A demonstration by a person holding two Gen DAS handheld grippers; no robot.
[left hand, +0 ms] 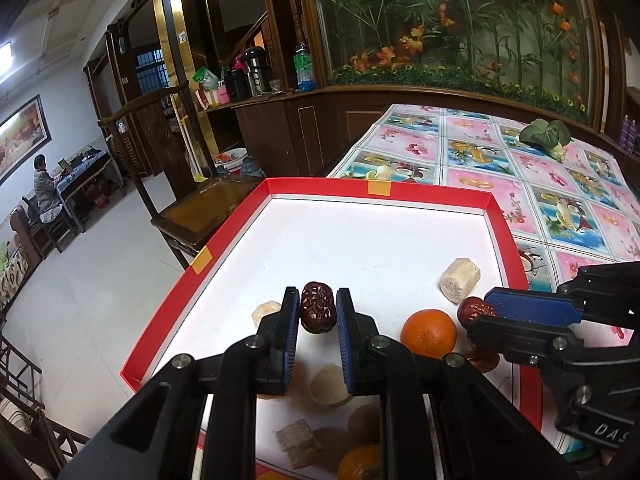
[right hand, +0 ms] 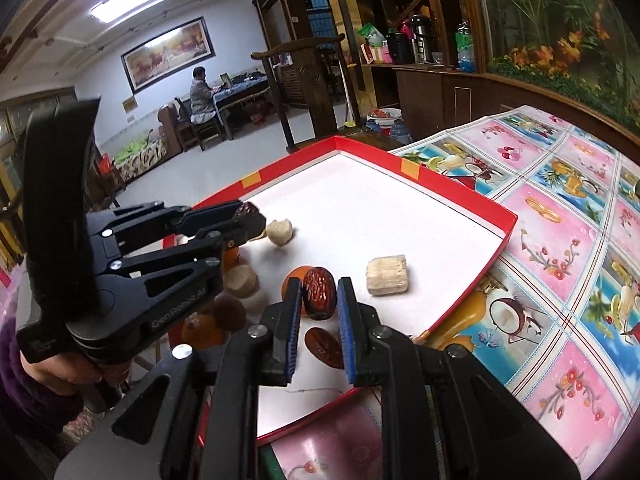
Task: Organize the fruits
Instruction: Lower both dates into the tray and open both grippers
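Now, left wrist view: left gripper [left hand: 318, 307] clamped on a dark red date [left hand: 317, 307], held above the white floor of the red-rimmed tray [left hand: 380, 192]. Right gripper [left hand: 482, 314] at the right, pinching a second red date [left hand: 474, 309] just beside an orange [left hand: 429, 333]. Pale cut chunk [left hand: 459, 280] farther back; more pale pieces near the bottom edge.

Right wrist view: right gripper [right hand: 319, 300] closed on its date [right hand: 317, 293], orange [right hand: 298, 276] behind it, another date [right hand: 324, 347] lying on the tray [right hand: 460, 188] below. Left gripper [right hand: 246, 216] at the left, gripping its date [right hand: 246, 210]. Tray on a floral tablecloth [right hand: 560, 240].
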